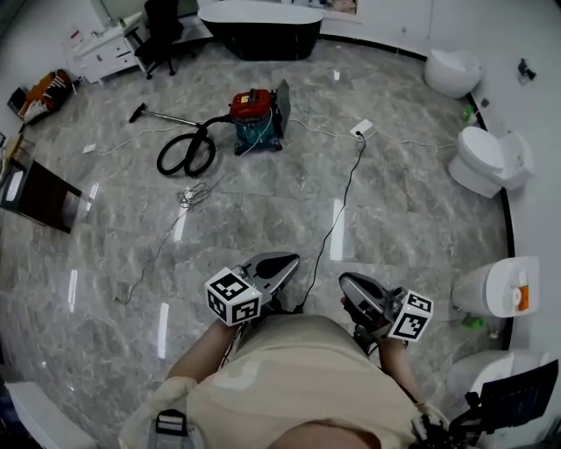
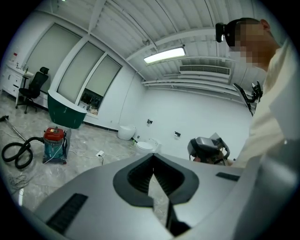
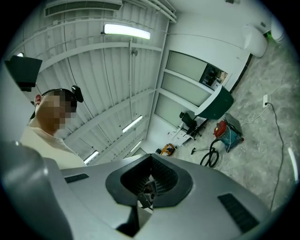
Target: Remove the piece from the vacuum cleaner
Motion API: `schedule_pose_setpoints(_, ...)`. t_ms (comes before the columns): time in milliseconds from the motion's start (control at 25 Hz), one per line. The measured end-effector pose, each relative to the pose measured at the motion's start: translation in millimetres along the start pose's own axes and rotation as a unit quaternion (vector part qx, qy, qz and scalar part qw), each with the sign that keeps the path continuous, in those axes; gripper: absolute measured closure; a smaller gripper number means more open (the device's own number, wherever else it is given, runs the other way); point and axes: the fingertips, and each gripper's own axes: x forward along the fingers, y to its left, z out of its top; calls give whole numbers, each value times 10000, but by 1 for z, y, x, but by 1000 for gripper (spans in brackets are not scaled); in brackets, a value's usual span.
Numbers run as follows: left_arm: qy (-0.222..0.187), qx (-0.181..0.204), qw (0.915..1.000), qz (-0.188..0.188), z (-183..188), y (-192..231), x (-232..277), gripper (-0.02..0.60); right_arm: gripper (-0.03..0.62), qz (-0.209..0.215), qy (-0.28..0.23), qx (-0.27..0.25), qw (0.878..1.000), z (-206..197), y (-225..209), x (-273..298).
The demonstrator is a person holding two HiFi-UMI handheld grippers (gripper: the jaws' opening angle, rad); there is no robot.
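The vacuum cleaner [image 1: 255, 117] has a red lid and a teal body and stands on the marble floor far ahead. Its black hose [image 1: 187, 154] coils to its left, and a thin wand [image 1: 163, 117] runs out to a dark floor nozzle. It also shows small in the left gripper view as the vacuum cleaner [image 2: 55, 143] and in the right gripper view as the vacuum cleaner [image 3: 228, 131]. My left gripper [image 1: 285, 260] and right gripper [image 1: 346, 282] are held close to the person's body, far from it. Both the left gripper [image 2: 153, 159] and the right gripper [image 3: 151, 159] are shut and hold nothing.
Several white toilets [image 1: 487, 159] line the right wall. A black bathtub [image 1: 259, 27] and an office chair [image 1: 163, 35] stand at the back. A black cable [image 1: 337, 219] runs from a white power strip [image 1: 361, 131] toward me. A dark stand [image 1: 40, 195] is at the left.
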Motion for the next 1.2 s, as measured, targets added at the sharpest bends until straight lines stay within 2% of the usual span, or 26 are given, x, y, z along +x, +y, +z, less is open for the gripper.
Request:
schedule_pose_setpoints(280, -104, -46, 9999, -92, 37, 81, -18, 578, 592, -312, 212, -131, 9992, 13, -21, 79)
schedule_pose_setpoints(480, -23, 297, 9995, 75, 58, 135, -26, 578, 592, -505, 155, -196, 9984, 23, -34, 124)
schedule_pose_setpoints(720, -134, 395, 9991, 36, 74, 172, -45, 578, 592, -575, 184, 14, 9982, 25, -47, 176)
schedule_pose_setpoints(960, -265, 323, 9984, 388, 76, 210, -72, 578, 592, -509, 379, 298, 9975, 19, -60, 216)
schedule_pose_setpoints(1200, -338, 217, 9953, 884, 77, 239, -95, 578, 592, -228, 810, 443, 9955, 15, -69, 252)
